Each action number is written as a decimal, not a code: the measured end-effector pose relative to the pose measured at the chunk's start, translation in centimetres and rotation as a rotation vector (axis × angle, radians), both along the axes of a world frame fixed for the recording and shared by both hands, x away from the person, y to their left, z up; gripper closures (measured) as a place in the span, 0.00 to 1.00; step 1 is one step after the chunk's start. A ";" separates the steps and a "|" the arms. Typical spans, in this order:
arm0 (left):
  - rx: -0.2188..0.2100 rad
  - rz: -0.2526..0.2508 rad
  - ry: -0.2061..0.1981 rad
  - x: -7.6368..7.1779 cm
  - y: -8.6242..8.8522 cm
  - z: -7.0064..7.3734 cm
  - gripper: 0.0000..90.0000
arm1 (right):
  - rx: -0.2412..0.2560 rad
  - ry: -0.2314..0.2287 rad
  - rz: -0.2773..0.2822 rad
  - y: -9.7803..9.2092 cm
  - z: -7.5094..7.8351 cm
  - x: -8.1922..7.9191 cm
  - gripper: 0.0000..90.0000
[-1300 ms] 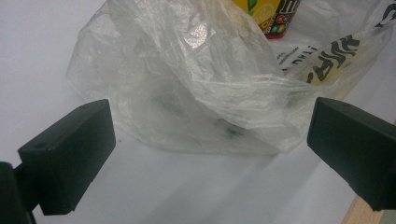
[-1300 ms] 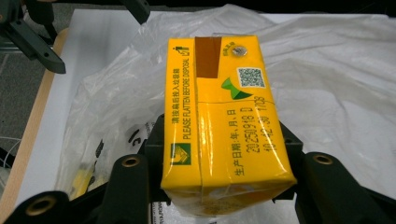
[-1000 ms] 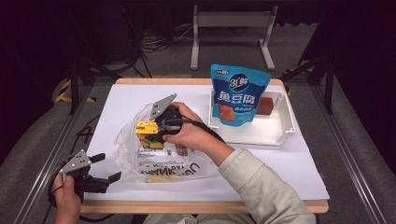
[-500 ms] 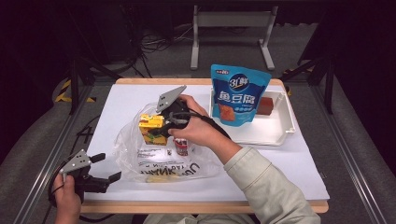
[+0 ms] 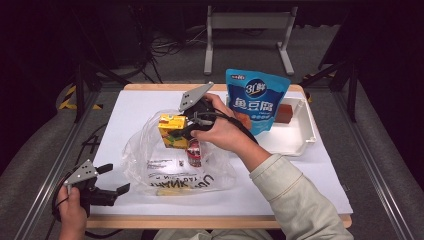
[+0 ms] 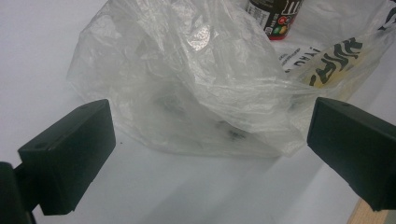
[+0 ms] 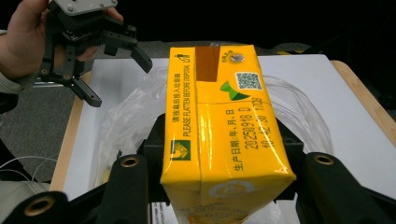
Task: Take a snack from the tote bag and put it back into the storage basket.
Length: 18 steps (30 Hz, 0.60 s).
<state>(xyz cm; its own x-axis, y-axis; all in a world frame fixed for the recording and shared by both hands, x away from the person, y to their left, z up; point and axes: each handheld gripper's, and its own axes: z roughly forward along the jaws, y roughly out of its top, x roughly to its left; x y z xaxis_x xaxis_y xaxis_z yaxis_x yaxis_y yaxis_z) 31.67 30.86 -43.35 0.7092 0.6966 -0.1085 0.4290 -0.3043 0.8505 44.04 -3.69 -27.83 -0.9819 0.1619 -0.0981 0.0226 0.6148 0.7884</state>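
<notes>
The right claw is clamped on a yellow drink carton, one black jaw pressed to each long side. In the right gripper view the carton stands out from between the jaws, its top panel with the brown strip and foil seal facing away from the camera and a printed date running along its upper face. In the high view the carton is held clear of the table, above the open mouth of a clear plastic bag that lies crumpled on the white surface. The person's right hand wraps the gripper from behind, with the grey three-cornered plate on top.

Just below the carton, a small dark bottle with a red label stands inside the bag. Black lettering shows on the bag's near side. To the right of the hand, a blue pouch stands upright at the left end of a white tray, and a reddish-brown block lies in the tray behind it.

The left claw sits at the near left corner of the table, well apart from the carton, its jaws spread wide and holding nothing. In the left gripper view those jaws frame the bag's crumpled flank, with the bottle's base beyond it.
</notes>
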 end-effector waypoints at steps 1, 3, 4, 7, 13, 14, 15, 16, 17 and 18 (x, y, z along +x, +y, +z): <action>0.001 0.000 0.000 0.0 0.0 0.0 0.02 | 0.001 0.001 -0.005 -0.2 0.1 0.0 0.60; -0.002 0.004 0.002 0.0 -0.1 0.0 0.02 | 0.004 -0.001 -0.013 -0.7 0.4 0.1 0.60; -0.002 0.004 0.002 0.0 -0.1 0.0 0.02 | 0.005 -0.002 -0.017 -1.0 0.5 0.1 0.60; -0.003 0.004 0.002 0.0 -0.1 0.0 0.02 | 0.009 -0.002 -0.029 -1.6 0.7 0.2 0.60; -0.001 0.006 0.001 0.0 -0.1 0.0 0.02 | 0.020 -0.003 -0.052 -3.1 1.3 0.4 0.60; 0.000 0.005 0.002 0.0 -0.1 0.0 0.02 | 0.022 -0.003 -0.057 -3.4 1.4 0.4 0.60; 0.000 0.005 0.003 0.0 -0.1 0.0 0.02 | 0.024 -0.003 -0.062 -3.7 1.5 0.5 0.60; 0.001 0.005 0.002 0.0 -0.1 0.0 0.02 | 0.024 -0.002 -0.065 -3.9 1.5 0.5 0.60; 0.000 0.005 0.002 0.0 -0.1 0.0 0.02 | 0.021 0.000 -0.069 -4.1 1.6 0.6 0.60; 0.000 0.005 0.002 0.0 -0.1 0.0 0.02 | 0.020 -0.002 -0.072 -4.3 1.6 0.6 0.60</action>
